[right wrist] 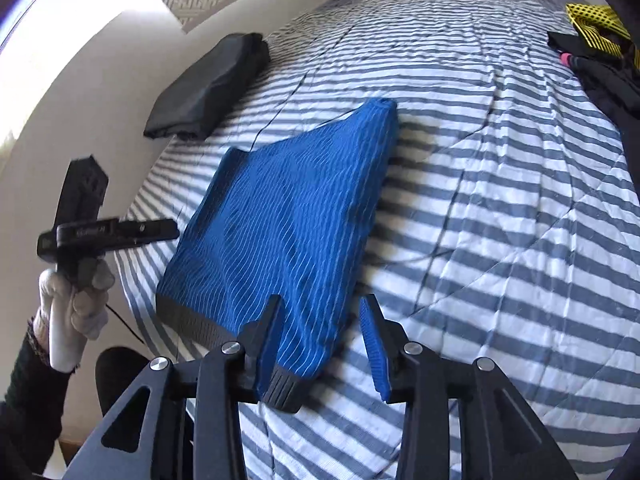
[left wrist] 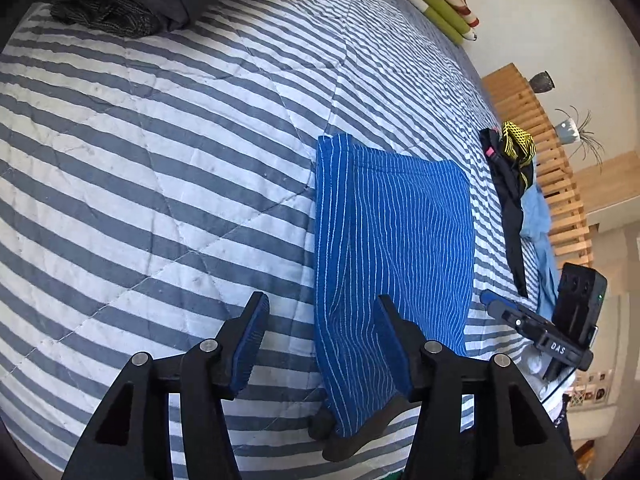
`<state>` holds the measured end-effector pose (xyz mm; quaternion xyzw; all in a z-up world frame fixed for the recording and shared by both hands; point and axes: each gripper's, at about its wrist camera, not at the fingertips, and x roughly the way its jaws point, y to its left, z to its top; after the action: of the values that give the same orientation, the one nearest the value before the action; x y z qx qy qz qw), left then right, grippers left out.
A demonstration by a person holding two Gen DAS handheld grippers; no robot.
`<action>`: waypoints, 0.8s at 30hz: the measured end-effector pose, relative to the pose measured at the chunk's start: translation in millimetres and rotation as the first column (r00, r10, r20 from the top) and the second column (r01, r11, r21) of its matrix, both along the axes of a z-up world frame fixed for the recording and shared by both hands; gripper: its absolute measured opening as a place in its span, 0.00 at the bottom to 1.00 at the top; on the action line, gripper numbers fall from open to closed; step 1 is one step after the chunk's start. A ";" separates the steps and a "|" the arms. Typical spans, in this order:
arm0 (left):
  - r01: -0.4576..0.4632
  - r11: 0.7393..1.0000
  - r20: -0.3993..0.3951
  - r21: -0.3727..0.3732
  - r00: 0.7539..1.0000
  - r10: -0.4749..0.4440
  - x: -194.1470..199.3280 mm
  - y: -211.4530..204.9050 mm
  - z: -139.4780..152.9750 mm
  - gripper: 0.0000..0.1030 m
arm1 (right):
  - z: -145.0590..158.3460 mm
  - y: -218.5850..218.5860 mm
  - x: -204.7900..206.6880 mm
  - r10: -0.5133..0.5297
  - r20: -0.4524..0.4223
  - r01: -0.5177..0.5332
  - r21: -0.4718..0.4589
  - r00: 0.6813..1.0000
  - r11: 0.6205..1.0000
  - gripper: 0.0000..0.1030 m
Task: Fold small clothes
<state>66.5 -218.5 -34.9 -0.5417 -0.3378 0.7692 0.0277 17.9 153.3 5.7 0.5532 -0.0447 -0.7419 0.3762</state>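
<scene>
Going left to right: dark folded stack point(right wrist: 208, 88) sits by the wall edge of the bed point(left wrist: 160, 160), prob the done pile, kept clear of the work spot; blue striped garment point(left wrist: 392, 232) lies flat mid-bed, already folded in half by the look of it, dark cuffs at the near edge so both tongs can reach it; unfolded black/yellow clothes point(left wrist: 512, 160) wait at the far right w/ a light blue piece point(left wrist: 538, 216); left tongs point(left wrist: 320, 344) wide open, holding nothing, right finger over the fabric, contact unclear; right tongs point(right wrist: 322, 344) also open, empty, left finger at the cuff edge, can't tell if touching.
</scene>
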 end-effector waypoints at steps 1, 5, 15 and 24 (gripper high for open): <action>-0.001 1.000 0.007 0.009 1.000 0.001 -5.2 1.7 -3.5 0.56 | -4.6 0.2 -8.8 -0.009 0.034 0.010 -0.019 0.999 1.000 0.34; 0.011 0.999 -0.005 0.044 1.000 -0.011 -15.1 7.1 -10.9 0.55 | -23.8 0.3 -34.5 -0.049 0.140 0.058 -0.057 0.989 0.997 0.35; 0.069 0.997 -0.005 0.018 0.998 -0.069 -31.5 26.0 -21.2 0.06 | -38.7 -23.3 -43.4 -0.001 0.164 0.018 -0.100 0.986 0.995 0.29; 0.015 0.986 -0.161 0.167 0.987 0.013 4.2 12.8 16.8 0.04 | -18.0 -1.0 -42.0 -0.005 0.184 0.053 -0.258 0.983 0.965 0.08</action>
<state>70.6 -205.7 -18.1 -0.4736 -0.3978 0.7793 0.1009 -24.0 152.3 -12.3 0.5634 -0.1843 -0.6814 0.4293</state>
